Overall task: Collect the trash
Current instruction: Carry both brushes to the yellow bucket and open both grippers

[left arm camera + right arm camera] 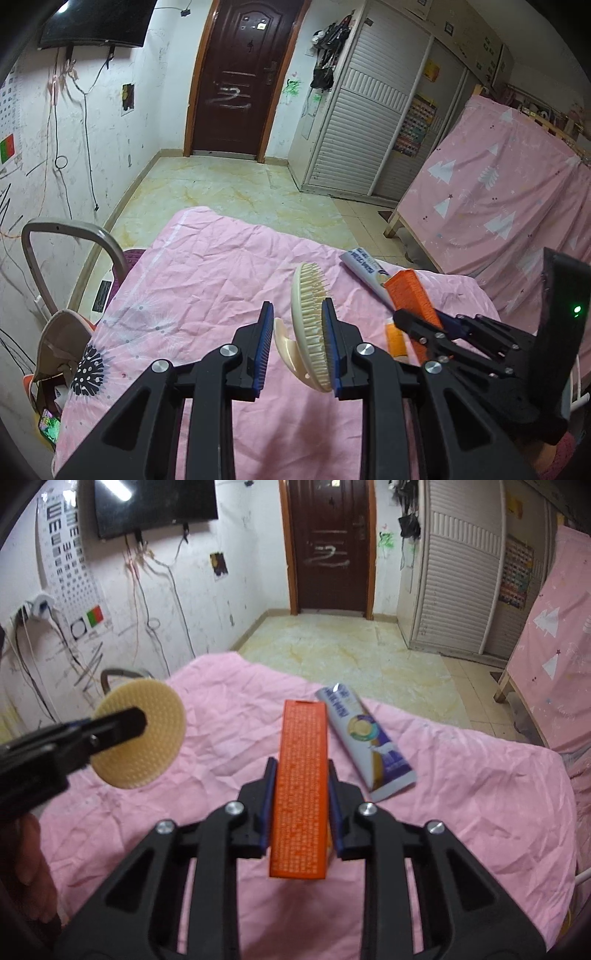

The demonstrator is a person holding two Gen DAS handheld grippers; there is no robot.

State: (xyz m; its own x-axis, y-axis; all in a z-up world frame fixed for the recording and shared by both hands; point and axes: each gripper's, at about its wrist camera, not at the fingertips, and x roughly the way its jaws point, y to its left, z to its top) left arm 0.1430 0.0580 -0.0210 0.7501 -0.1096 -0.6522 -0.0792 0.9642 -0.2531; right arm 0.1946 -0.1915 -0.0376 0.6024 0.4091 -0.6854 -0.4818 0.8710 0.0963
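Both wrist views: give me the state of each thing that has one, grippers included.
left gripper: jaws wide apart, brush between them, grip unclear
cream brush: up on edge, bristles toward one finger
right gripper: shut on the box
orange box: held, lengthwise along the fingers
tube: lying flat on the pink sheet, ungripped
door: closed
wall TV: dark screen

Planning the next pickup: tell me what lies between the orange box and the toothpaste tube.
Only bare pink sheet separates orange box and toothpaste tube, in the right wrist view.
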